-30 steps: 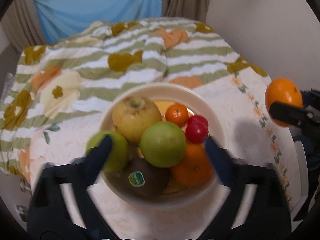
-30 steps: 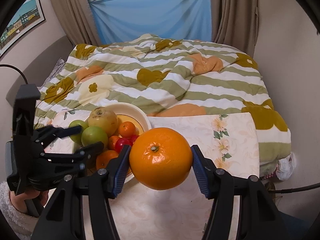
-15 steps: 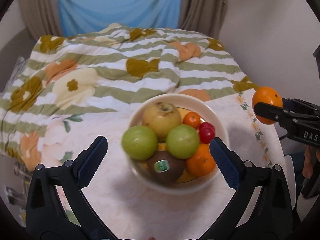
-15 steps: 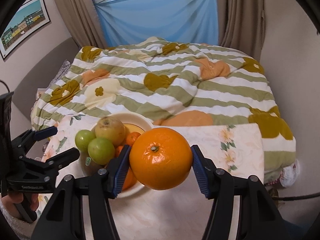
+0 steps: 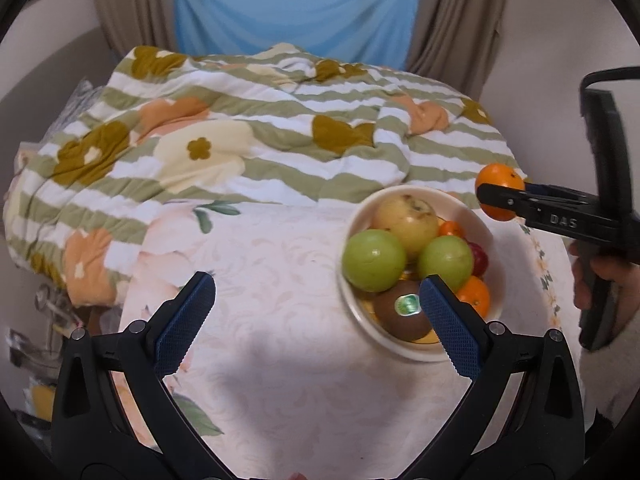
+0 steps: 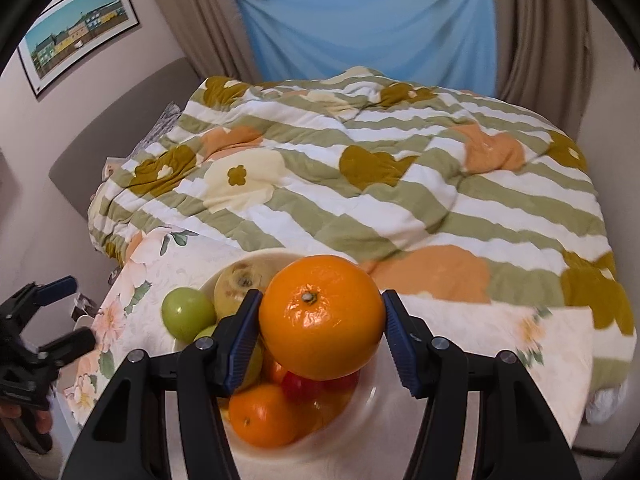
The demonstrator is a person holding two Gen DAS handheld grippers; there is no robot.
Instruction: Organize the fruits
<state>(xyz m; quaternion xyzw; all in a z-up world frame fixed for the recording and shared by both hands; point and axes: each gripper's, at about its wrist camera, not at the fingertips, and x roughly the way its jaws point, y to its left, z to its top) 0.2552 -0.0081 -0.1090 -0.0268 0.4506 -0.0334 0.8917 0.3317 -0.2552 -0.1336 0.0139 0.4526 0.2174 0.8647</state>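
A large orange [image 6: 322, 316] is clamped between the blue pads of my right gripper [image 6: 320, 334], which hangs over the cream bowl [image 6: 360, 408]; the same orange [image 5: 500, 196] shows above the bowl's far right rim in the left wrist view. The bowl [image 5: 362, 212] holds a yellow apple [image 5: 406, 220], two green apples [image 5: 374, 260], a kiwi with a sticker [image 5: 404, 314], small oranges [image 5: 474, 296] and red fruits [image 5: 479, 258]. My left gripper [image 5: 314, 318] stands open and empty over the tablecloth, left of the bowl, its right finger overlapping the bowl's near side.
The bowl sits on a small table under a pale floral cloth [image 5: 260, 280]. Behind it lies a bed with a striped flowered quilt [image 5: 260, 140]. A blue sheet [image 6: 372, 28] and curtains cover the window. A framed picture [image 6: 80, 32] hangs at left. A hand [image 5: 608, 280] holds the right gripper.
My left gripper has drawn back and left, so the bowl now lies at its right. My right gripper has carried the orange left, from beside the bowl to over it.
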